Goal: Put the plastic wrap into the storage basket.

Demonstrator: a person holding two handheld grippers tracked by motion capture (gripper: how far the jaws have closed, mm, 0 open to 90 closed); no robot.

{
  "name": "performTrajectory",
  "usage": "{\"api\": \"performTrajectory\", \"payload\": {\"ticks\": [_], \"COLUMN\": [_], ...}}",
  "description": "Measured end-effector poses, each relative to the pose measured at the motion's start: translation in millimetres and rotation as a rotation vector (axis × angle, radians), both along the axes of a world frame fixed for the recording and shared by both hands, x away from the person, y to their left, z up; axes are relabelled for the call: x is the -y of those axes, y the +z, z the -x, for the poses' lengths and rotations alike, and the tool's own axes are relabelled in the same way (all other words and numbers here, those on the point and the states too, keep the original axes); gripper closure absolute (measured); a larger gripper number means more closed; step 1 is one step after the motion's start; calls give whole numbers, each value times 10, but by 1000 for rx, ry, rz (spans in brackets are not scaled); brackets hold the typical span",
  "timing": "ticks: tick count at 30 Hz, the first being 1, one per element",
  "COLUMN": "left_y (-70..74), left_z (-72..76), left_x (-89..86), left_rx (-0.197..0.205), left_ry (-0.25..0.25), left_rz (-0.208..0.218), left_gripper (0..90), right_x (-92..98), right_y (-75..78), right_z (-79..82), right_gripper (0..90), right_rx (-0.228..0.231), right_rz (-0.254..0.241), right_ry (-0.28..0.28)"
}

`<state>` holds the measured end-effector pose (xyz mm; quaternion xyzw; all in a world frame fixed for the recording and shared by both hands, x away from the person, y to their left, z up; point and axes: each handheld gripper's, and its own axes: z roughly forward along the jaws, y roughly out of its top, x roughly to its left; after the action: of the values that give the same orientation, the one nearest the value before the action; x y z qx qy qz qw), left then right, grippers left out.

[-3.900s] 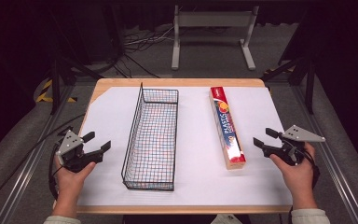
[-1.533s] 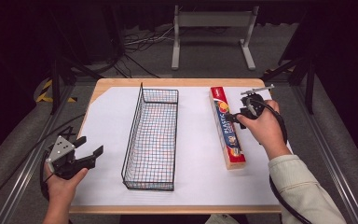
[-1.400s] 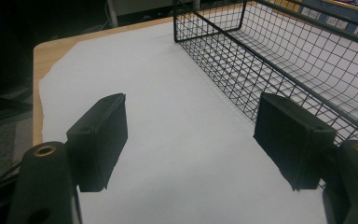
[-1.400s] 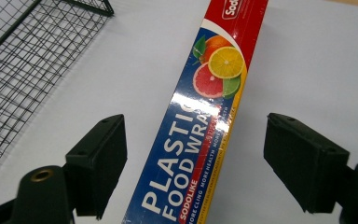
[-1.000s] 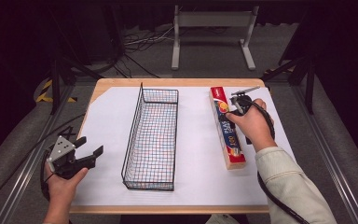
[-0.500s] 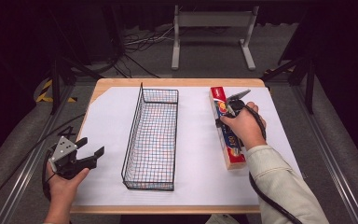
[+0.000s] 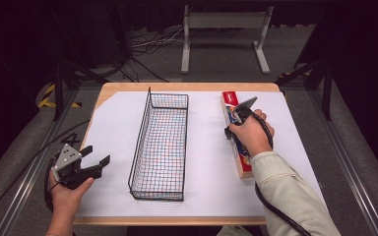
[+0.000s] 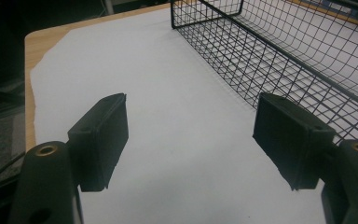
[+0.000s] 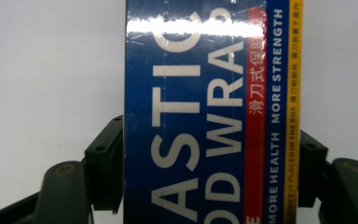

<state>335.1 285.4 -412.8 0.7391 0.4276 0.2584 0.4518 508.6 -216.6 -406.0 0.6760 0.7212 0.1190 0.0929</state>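
Now gripping the plastic wrap box (image 9: 205,116) with the right gripper (image 7: 237,114), jaws pressing flat against both long sides, after hovering beside the far end a second and a half ago. Lying where it did before, on the white paper (image 7: 113,123) right of the wire basket (image 7: 160,142). Holding the left gripper (image 8: 191,135) wide apart and empty near the table's front left corner, barely shifting.

Black wire-mesh basket (image 7: 160,145), thin metal. Plastic wrap box (image 9: 209,112) glossy printed card, glare streak at frame top. Matt white paper sheet (image 7: 204,162) over wooden table (image 7: 109,92).
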Motion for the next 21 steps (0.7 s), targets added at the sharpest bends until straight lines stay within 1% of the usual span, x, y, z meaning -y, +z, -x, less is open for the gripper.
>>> {"api": "performTrajectory", "payload": {"ticks": [1,3,4,5,6,9,13,15,17,21], "left_y": [0,0,1,-1,-4,-6,-4,-4,-1,-4], "left_z": [-1,-1,-2,-3,-4,-3,-1,-1,-4,-8], "left_x": [-3,-6,-8,-8,-8,-8,-14,-15,-21,-14], "left_rx": [1,1,0,0,0,0,2,4,5,4], "left_ry": [0,1,1,1,0,0,1,6,7,10], "left_rz": [-1,1,0,-2,-1,-3,-1,3,4,6], "left_gripper": [266,266,266,266,266,266,265,262,262,262], "right_x": [-3,-13,-18,-27,-37,-49,-47,-47,-47,-51], "right_y": [7,18,23,22,30,31,35,34,55,97], "right_z": [-10,-23,-28,-29,-31,-36,-33,-28,-25,-14], "right_gripper": [375,384,392,397,401,404,407,408,409,410], "right_rx": [-11,-28,-32,-29,-36,-38,-35,-28,-35,-32], "right_rz": [21,28,39,45,55,62,57,47,25,24], "right_ry": [1,0,3,0,-2,-6,-16,-25,-39,-55]}}
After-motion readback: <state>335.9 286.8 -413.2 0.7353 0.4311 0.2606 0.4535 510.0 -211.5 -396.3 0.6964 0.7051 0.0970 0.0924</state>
